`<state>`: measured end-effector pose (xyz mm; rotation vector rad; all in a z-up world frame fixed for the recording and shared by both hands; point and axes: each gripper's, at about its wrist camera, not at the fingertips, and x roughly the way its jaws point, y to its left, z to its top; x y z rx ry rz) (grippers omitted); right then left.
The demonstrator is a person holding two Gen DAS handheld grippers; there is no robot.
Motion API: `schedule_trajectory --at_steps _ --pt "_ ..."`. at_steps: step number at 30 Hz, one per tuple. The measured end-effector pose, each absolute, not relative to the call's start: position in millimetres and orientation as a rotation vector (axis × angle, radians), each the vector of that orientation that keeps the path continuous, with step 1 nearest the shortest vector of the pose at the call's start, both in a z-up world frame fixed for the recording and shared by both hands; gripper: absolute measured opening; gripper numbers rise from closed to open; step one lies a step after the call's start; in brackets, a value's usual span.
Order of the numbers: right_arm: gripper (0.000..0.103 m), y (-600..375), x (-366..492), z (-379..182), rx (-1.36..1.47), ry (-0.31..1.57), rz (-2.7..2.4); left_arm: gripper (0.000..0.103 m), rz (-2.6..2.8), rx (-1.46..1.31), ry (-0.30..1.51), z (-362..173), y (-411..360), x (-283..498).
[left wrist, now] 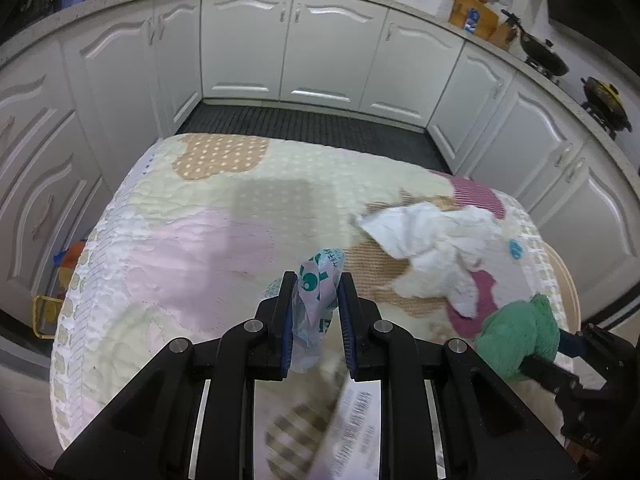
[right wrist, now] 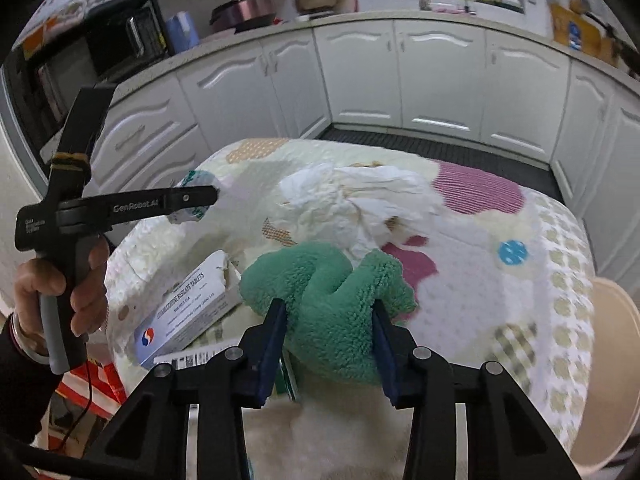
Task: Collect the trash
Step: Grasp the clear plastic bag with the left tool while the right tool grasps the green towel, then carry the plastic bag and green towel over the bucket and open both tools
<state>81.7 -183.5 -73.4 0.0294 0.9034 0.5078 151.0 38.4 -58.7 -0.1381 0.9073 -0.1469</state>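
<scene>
My left gripper (left wrist: 316, 288) is shut on a crumpled plastic wrapper (left wrist: 318, 280) with green print and holds it above the quilted table cover (left wrist: 192, 240). In the right wrist view the left gripper (right wrist: 200, 200) shows at the left with the wrapper (right wrist: 192, 180) in it. My right gripper (right wrist: 328, 312) is shut on a green fluffy cloth (right wrist: 328, 300), which also shows in the left wrist view (left wrist: 520, 332). Crumpled white tissue (left wrist: 432, 240) lies on the cover just beyond the cloth (right wrist: 352, 200). A white tablet box (right wrist: 188, 304) lies at the near left edge.
White kitchen cabinets (left wrist: 332, 52) ring the table. A dark floor mat (left wrist: 312, 128) lies beyond it. A red-striped bag (right wrist: 92, 388) sits low at the left. A beige chair edge (right wrist: 616, 360) is at the right.
</scene>
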Motion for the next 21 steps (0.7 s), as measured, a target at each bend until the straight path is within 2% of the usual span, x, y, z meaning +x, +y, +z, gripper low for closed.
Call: schedule_trajectory --at_steps 3,5,11,14,16,18,21 --pt "0.039 -203.7 71.3 -66.2 0.063 0.886 0.46 0.017 -0.168 -0.127 0.893 -50.4 28.5 143.3" --pt "0.03 -216.9 68.4 -64.3 0.092 0.891 0.44 0.017 -0.191 -0.119 0.889 -45.6 16.9 137.6" --pt "0.032 -246.0 59.0 -79.9 0.121 1.0 0.358 0.017 -0.242 -0.091 0.883 -39.8 -10.2 124.5" --pt "0.051 -249.1 55.6 -75.6 0.111 0.984 0.364 0.017 -0.255 -0.086 0.892 -40.0 -19.5 122.5" --pt "0.071 -248.8 54.1 -65.2 0.089 0.937 0.384 0.017 -0.26 -0.082 0.892 -39.3 -23.1 121.5" --pt "0.076 -246.8 54.0 -56.2 0.046 0.897 0.409 0.017 -0.262 -0.079 0.89 -38.0 -24.9 120.2" --pt "0.078 -237.5 64.4 -58.4 -0.031 0.913 0.46 0.017 -0.262 -0.08 0.89 -37.4 -24.5 118.5"
